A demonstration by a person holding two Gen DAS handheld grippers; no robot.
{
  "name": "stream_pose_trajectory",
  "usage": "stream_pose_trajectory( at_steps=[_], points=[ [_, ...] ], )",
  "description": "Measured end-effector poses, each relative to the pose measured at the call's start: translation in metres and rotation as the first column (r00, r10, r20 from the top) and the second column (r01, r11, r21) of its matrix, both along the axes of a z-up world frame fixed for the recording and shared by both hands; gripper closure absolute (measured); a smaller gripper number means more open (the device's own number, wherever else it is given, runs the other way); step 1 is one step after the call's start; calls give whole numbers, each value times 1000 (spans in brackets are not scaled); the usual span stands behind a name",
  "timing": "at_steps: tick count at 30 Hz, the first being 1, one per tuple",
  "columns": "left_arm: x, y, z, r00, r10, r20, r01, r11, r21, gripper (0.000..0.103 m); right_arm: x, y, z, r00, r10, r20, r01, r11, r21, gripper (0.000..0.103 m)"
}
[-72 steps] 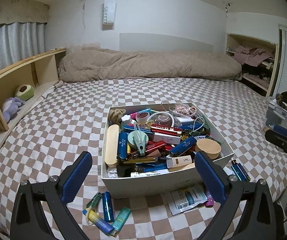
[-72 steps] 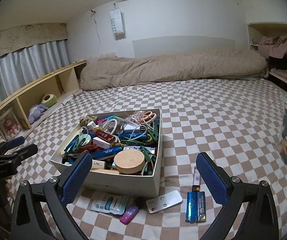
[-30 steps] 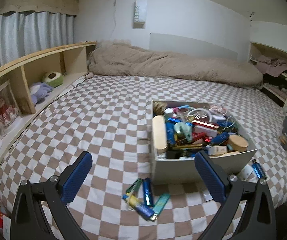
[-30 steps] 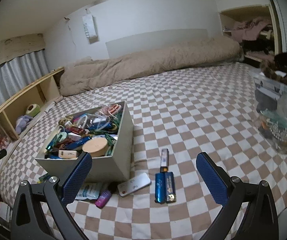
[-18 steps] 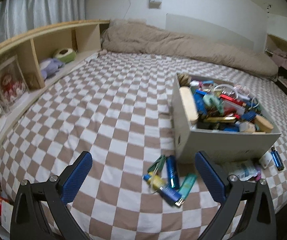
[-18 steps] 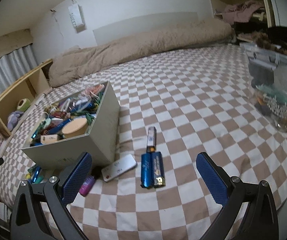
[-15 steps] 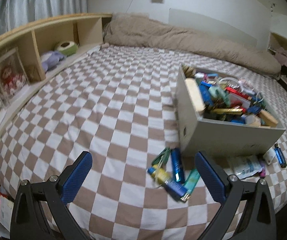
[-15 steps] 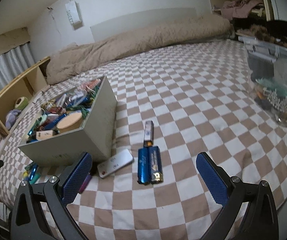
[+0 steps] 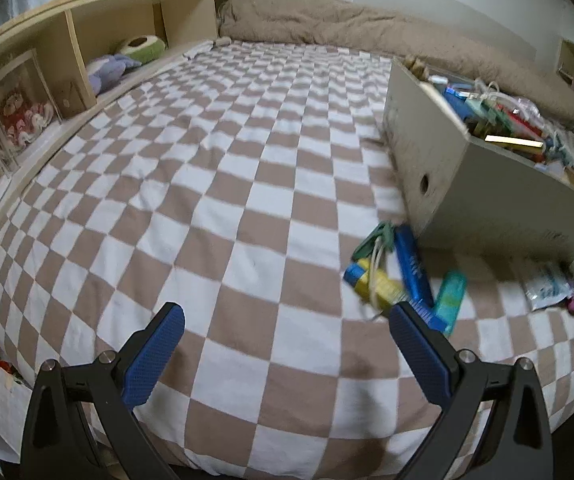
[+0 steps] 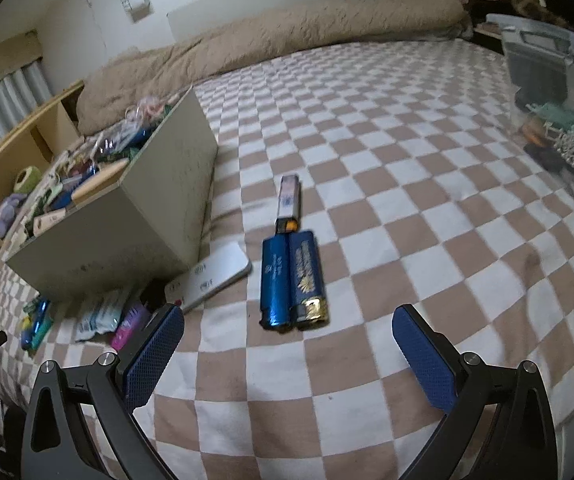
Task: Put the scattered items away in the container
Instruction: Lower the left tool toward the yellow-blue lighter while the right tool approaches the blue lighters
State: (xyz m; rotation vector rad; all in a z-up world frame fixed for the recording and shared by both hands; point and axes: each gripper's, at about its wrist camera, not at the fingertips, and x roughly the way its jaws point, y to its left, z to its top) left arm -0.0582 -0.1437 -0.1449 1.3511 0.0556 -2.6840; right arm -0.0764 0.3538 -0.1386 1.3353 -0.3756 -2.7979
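Grey storage box (image 10: 119, 216), crammed full, on checkered bed (image 10: 407, 184). Two blue lighters (image 10: 292, 280) just right of box; lettering unreadable. White remote (image 10: 211, 274) between. Right gripper (image 10: 287, 350), left gripper (image 9: 285, 346): jaws wide apart, empty. Blue tubes (image 9: 407, 276) near box front corner.

The bed (image 9: 223, 208), covered in a brown-and-white checked sheet, carried a full grey box (image 10: 135, 216). A white remote (image 10: 211, 276), two blue packs (image 10: 291, 276) side by side, a slim stick (image 10: 288, 200), a pouch (image 10: 99, 314) and a blurred cluster of tubes (image 9: 403, 280) lay around it.
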Motion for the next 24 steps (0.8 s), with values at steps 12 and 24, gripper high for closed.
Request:
stream_pose_trajectory(
  at_steps=[12, 24],
  points=[
    [-13, 1, -17, 999, -21, 39, 22, 1000, -4, 0, -7, -24, -30, 997, 51, 56, -55, 996, 69, 0],
    [-34, 6, -25, 999, -13, 42, 17, 995, -94, 0, -2, -32, -39, 998, 53, 33, -57, 988, 146, 0]
  ],
)
